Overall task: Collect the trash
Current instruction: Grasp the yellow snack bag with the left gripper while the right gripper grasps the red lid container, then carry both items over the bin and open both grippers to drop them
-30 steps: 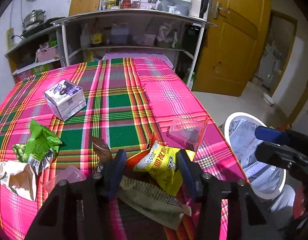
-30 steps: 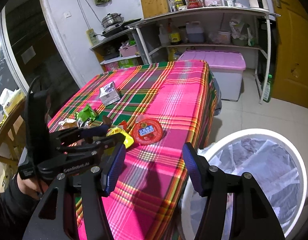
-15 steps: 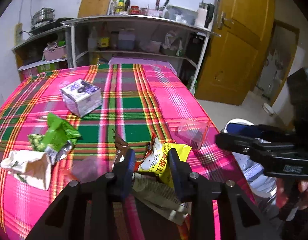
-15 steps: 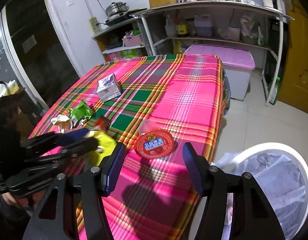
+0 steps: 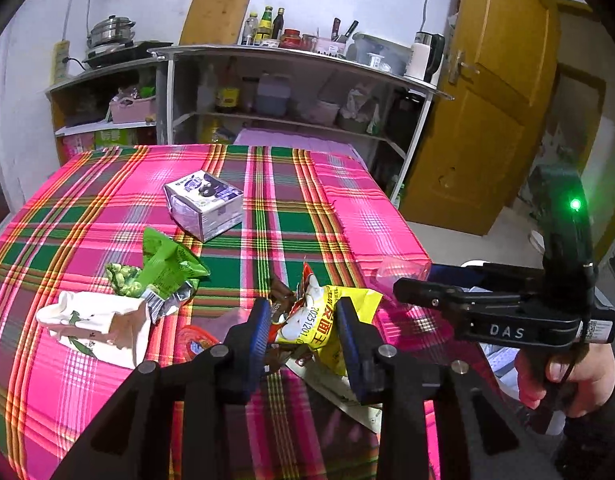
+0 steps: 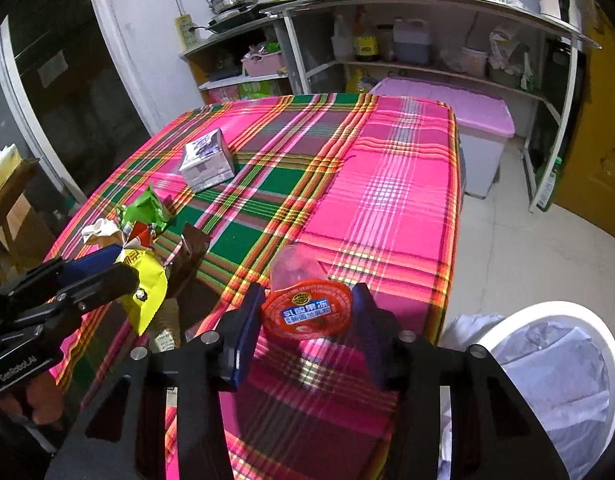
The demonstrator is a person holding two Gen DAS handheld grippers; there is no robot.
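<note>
Left gripper (image 5: pixel 303 330) fingers clamp the yellow snack bag (image 5: pixel 321 326) on the table (image 5: pixel 107 208). Right gripper (image 6: pixel 305 316) fingers grasp the red-lidded jelly cup (image 6: pixel 307 306).

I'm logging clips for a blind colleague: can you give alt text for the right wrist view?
The right gripper has its jaws around a red-lidded jelly cup lying at the edge of a pink plaid table. A white bin stands lower right; at left, the left gripper grips a yellow wrapper.
</note>
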